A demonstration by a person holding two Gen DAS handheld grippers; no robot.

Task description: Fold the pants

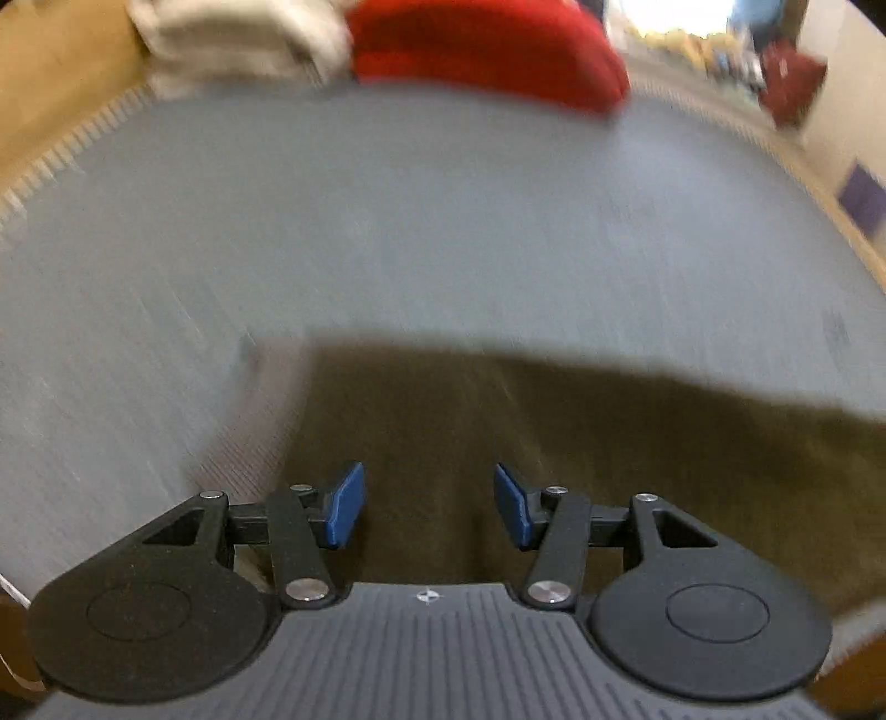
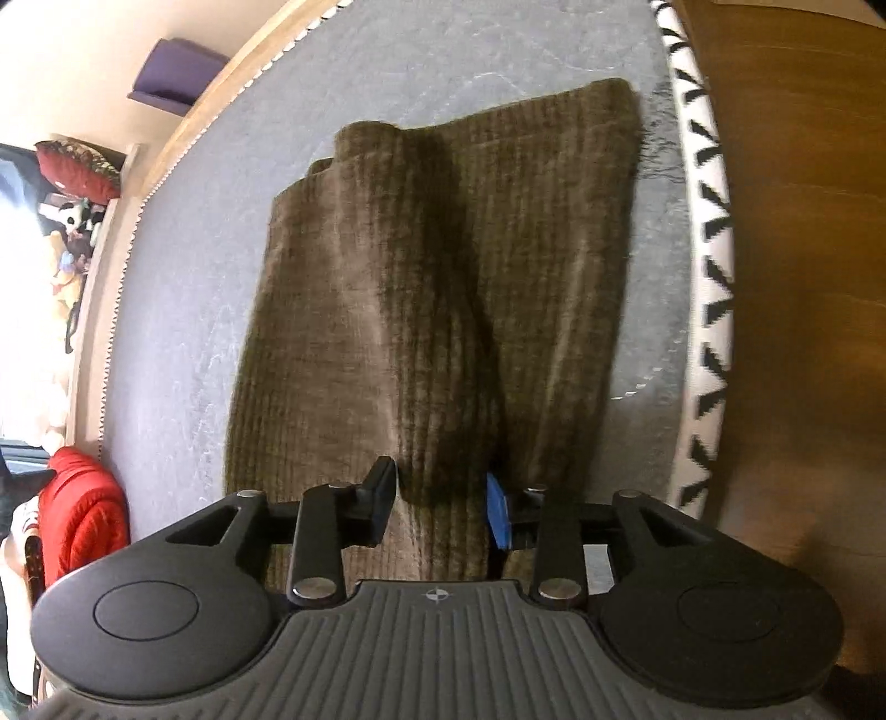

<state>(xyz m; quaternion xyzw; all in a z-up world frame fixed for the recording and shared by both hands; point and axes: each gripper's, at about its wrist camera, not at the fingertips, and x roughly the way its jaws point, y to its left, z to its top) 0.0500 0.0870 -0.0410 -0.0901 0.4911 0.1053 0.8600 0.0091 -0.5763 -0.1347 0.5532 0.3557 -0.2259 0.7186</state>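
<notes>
Right wrist view: the pants (image 2: 421, 288) lie folded lengthwise on a grey mat (image 2: 183, 310), legs stacked so the next fold can go across. A raised ridge of cloth sits between the right gripper (image 2: 437, 509) jaws, which stand partly apart — whether they pinch it I cannot tell. The left gripper (image 1: 429, 507) is open over the pants' edge, holding nothing. A red cushion (image 1: 487, 50) lies beyond.

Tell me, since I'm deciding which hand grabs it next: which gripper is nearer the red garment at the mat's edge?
Hard to call. In the left gripper view the red garment lies far ahead; in the right gripper view it sits off to the side.
</notes>
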